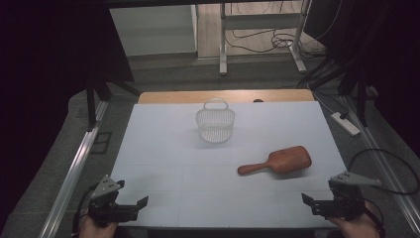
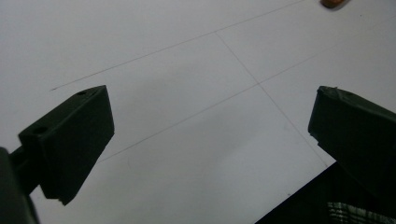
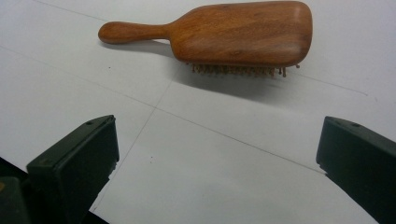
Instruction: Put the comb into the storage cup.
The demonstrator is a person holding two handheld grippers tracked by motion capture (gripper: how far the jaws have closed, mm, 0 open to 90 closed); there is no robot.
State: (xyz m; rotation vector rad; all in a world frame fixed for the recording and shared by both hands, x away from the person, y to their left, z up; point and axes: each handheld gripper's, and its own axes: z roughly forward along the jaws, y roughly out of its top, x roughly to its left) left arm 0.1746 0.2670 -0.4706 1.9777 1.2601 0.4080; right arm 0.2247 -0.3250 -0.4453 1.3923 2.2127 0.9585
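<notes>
Now both pairs of jaws are standing spread with nothing between them, the left gripper (image 1: 130, 207) and right gripper (image 1: 317, 204) hovering at the near edge of the white table (image 1: 163, 163), while one wooden hairbrush (image 1: 280, 161) is lying bristles-down near the right gripper and one white basket (image 1: 215, 124) is sitting farther back.

I find no writing to read anywhere; the brush (image 3: 233, 35) carries plain wood grain with no brand or mark; the basket (image 1: 215, 124) has only its mesh, no label; the white table (image 1: 163, 148) bears thin seam lines and no numbers or signs; the power strip (image 1: 345, 123) on the floor is too small for me to make out any print.
</notes>
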